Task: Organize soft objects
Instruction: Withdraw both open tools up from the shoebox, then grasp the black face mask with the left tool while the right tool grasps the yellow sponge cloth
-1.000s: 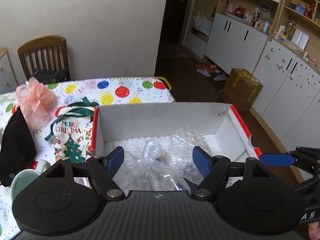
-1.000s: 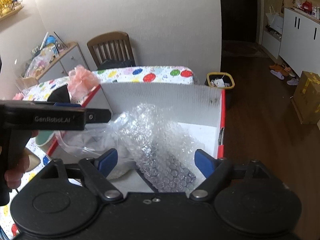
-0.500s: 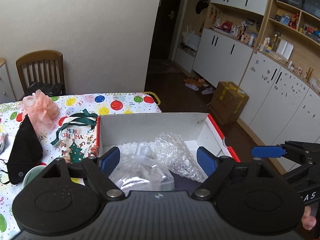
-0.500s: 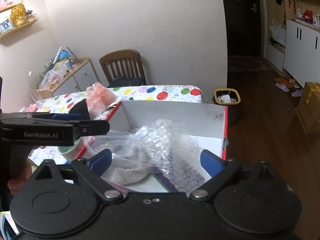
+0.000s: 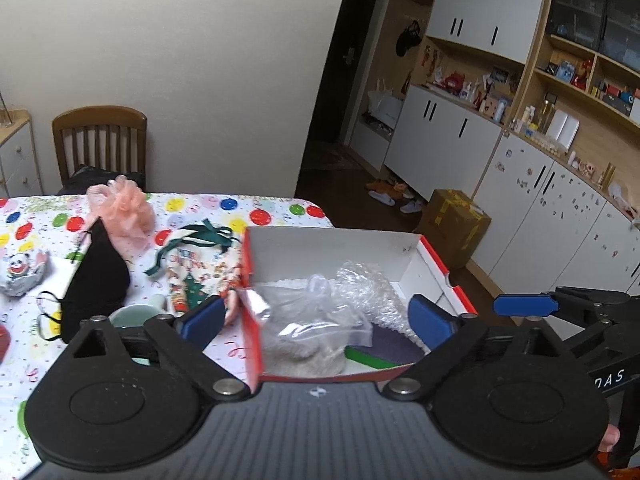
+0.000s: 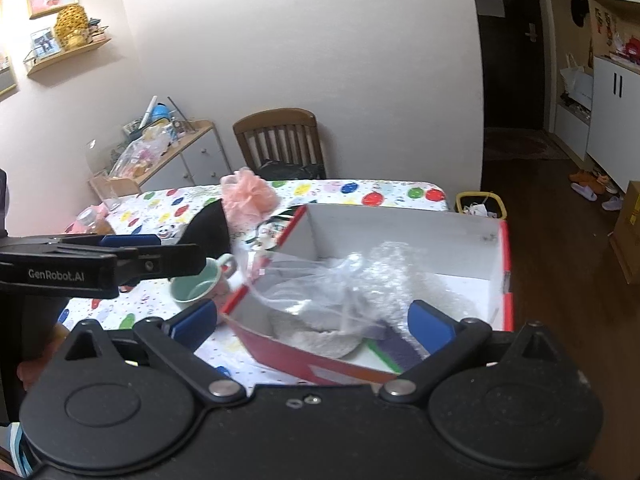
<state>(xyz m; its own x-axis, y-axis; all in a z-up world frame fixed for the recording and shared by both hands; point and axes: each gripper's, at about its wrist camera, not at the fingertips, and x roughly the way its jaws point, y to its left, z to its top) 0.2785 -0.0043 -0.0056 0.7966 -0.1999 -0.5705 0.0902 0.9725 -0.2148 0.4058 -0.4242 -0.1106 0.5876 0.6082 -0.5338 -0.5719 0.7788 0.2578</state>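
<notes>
Left wrist view: the left hand-held gripper (image 5: 316,320) is seen with its blue-padded jaws spread wide and opening further, and nothing is pressed between the pads. Beyond the jaws a shallow cardboard box with a white inside and red outer walls (image 5: 332,246) is seen on the desk with a balloon-patterned cloth (image 5: 240,210). Inside the box a clear plastic bag with pale fluffy filling (image 5: 308,328) is seen at the near left, a crumpled sheet of clear bubble wrap (image 5: 366,284) just behind and right of it, and a flat purple and green piece (image 5: 386,350) at the near right, partly under the wrap. To the left of the box a Christmas-print drawstring pouch with green ribbon (image 5: 192,272), a mint-green cup (image 5: 134,316), a black face mask (image 5: 96,276) and a pink mesh bath puff (image 5: 124,210) are laid on the desk. A wooden chair (image 5: 100,140) is placed behind the desk, by the wall.

In the right wrist view the right hand-held gripper (image 6: 312,322) is likewise shown with jaws wide and opening, nothing being gripped, and the same box (image 6: 400,224) lies beyond it. The left one is seen from the side at the left edge, over the desk to the left of the box.
</notes>
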